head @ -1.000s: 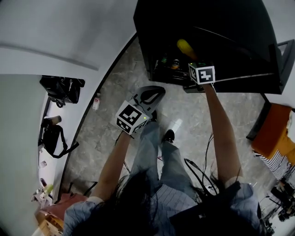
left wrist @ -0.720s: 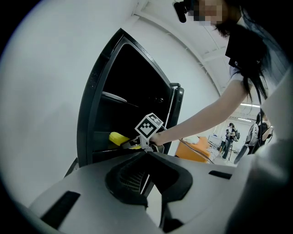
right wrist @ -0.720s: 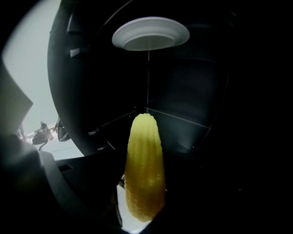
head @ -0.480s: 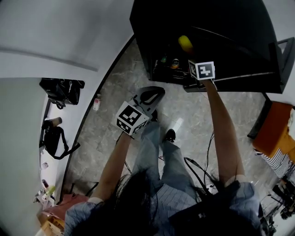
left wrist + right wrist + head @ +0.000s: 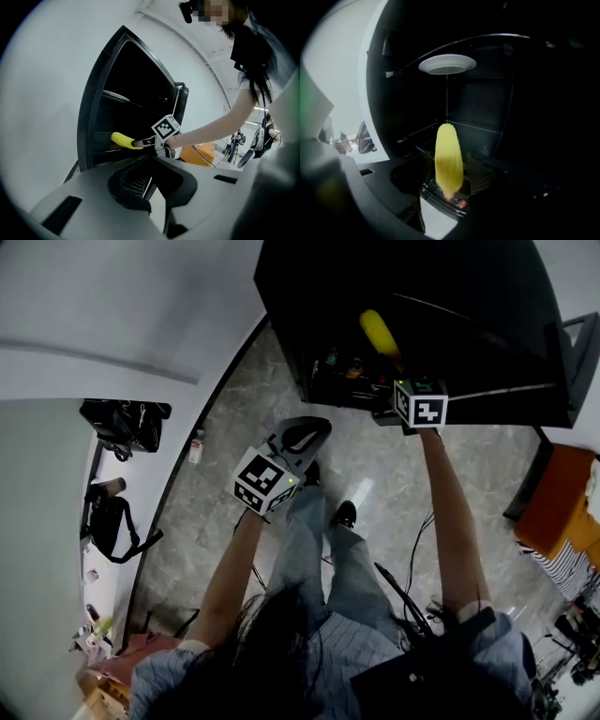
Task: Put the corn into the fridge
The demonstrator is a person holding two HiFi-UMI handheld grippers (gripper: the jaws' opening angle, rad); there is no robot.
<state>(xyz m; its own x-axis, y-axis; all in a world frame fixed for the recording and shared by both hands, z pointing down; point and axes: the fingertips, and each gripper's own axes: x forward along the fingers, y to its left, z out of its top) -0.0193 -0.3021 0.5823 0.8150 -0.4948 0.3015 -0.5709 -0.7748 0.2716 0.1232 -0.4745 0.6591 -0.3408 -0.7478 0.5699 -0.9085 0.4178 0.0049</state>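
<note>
The yellow corn (image 5: 378,332) is held by its base in my right gripper (image 5: 396,364), which is shut on it, with the marker cube (image 5: 420,402) behind. The cob points into the open black fridge (image 5: 450,296). In the right gripper view the corn (image 5: 449,157) stands between the jaws of the right gripper (image 5: 449,182), over a dark glass shelf (image 5: 487,129). The left gripper view shows the corn (image 5: 123,139) at the fridge (image 5: 126,108) opening. My left gripper (image 5: 302,432) hangs over the floor in front of the fridge, shut on nothing.
A white plate (image 5: 447,64) sits on an upper fridge shelf. Small bottles (image 5: 342,365) stand low in the fridge. Black bags (image 5: 127,418) lie on the white counter at left. An orange seat (image 5: 562,512) is at right, and cables (image 5: 412,577) lie on the stone floor.
The right gripper's cube has shifted slightly down and right, and the corn now shows longer, pointing further into the fridge. The left gripper has barely moved.
</note>
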